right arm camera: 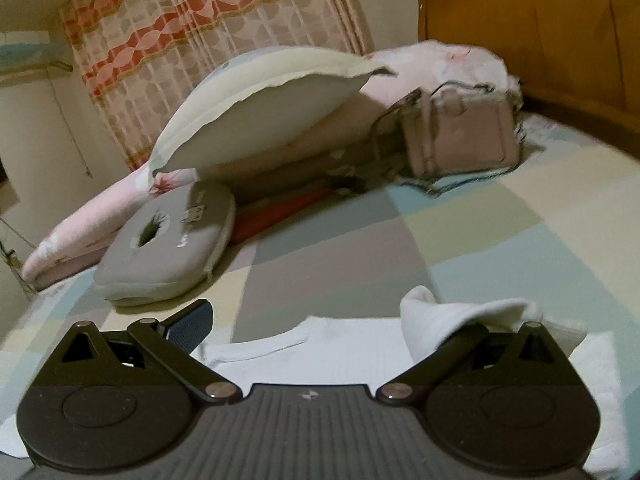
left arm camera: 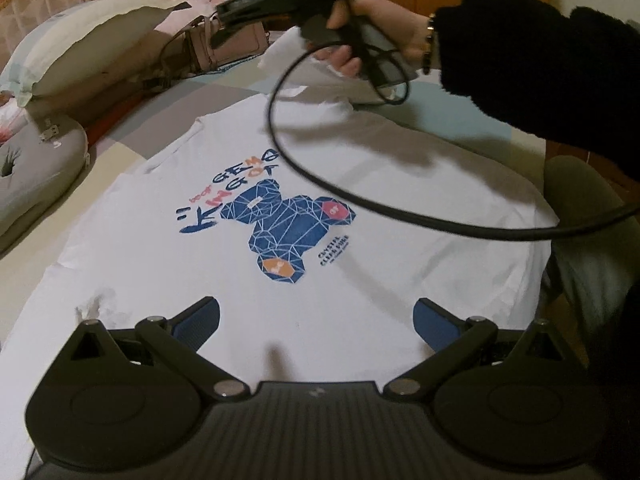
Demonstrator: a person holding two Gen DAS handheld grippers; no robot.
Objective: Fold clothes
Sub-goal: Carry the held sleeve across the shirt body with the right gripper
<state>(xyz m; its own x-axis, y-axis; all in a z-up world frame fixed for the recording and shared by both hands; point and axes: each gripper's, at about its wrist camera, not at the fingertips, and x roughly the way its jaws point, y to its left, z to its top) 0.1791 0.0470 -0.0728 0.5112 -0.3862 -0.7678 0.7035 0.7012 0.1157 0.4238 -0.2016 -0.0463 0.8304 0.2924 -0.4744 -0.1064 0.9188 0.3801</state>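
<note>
Left gripper (left arm camera: 316, 320) is held spread wide over white T-shirt (left arm camera: 380, 184), lower frame; right gripper (right arm camera: 308, 320) likewise parted, sleeve (right arm camera: 448, 316) draped over one finger.

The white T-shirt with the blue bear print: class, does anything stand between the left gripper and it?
Nothing visible does. The left gripper hangs open directly over the white T-shirt spread on the bed. Only the black cable from the right gripper loops above the shirt farther ahead, not between them.

White tee (left arm camera: 248, 280) print, seen sideways: "GEM", "KING OF", small "bear" by blue bear graphic; "CRYSTAL CLEAR PURE" beside it. Grey cushion (right arm camera: 168, 252) lettering too blurred.
</note>
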